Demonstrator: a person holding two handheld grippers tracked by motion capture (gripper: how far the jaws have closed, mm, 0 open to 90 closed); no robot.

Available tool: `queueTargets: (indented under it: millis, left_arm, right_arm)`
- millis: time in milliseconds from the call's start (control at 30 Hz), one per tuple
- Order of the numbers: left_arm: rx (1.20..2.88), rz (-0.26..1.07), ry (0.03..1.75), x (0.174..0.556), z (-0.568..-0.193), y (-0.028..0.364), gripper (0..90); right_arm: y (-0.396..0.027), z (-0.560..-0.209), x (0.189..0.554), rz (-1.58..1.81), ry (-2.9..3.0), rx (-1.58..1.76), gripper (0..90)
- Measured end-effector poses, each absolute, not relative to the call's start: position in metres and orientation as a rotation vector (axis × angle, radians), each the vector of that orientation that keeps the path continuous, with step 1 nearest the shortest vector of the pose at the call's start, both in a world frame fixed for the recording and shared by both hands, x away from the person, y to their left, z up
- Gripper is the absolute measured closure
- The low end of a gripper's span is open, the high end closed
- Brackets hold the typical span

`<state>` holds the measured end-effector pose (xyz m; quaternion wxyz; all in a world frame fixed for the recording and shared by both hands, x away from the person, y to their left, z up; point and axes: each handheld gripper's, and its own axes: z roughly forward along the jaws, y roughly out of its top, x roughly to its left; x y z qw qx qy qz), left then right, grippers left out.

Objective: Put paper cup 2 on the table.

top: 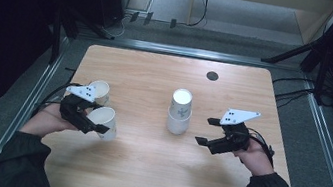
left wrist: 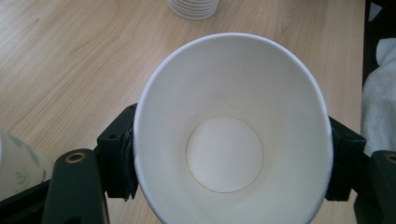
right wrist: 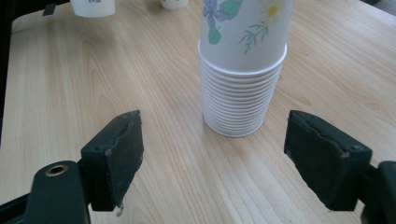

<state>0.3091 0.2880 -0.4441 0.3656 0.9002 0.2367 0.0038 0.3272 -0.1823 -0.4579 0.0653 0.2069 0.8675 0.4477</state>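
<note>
An upside-down stack of white paper cups (top: 180, 112) with a flower print stands in the middle of the table. My left gripper (top: 99, 121) is shut on a single paper cup (top: 106, 123) near the left edge. In the left gripper view this cup (left wrist: 233, 130) is squeezed oval between the pads, its mouth facing the camera. Just behind it a second loose cup (top: 99, 90) stands on the table. My right gripper (top: 205, 131) hovers right of the stack, open and holding nothing. In the right gripper view the stack (right wrist: 243, 70) stands just beyond the wide-open jaws of that gripper (right wrist: 212, 154).
The wooden table (top: 141, 175) has a dark round hole (top: 212, 75) near its far right. Metal rails run along the left and right sides. Bare wood lies between the stack and the near edge.
</note>
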Motion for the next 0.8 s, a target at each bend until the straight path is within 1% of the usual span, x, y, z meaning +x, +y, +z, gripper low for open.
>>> queueTargets:
  millis: [367, 567, 800]
  left_arm:
    - [2.342, 0.050, 0.681, 0.310, -0.458, 0.309, 24.8]
    - [2.358, 0.067, 0.702, 0.314, -0.467, 0.314, 24.8]
    - [2.328, 0.095, 0.775, 0.322, -0.471, 0.322, 24.1]
  right_arm:
    - [-0.185, -0.462, 0.330, 1.319, 2.621, 0.643, 20.1]
    - [-0.183, -0.465, 0.330, 1.289, 2.632, 0.645, 20.0]
    - [-0.182, -0.466, 0.331, 1.284, 2.635, 0.638, 20.1]
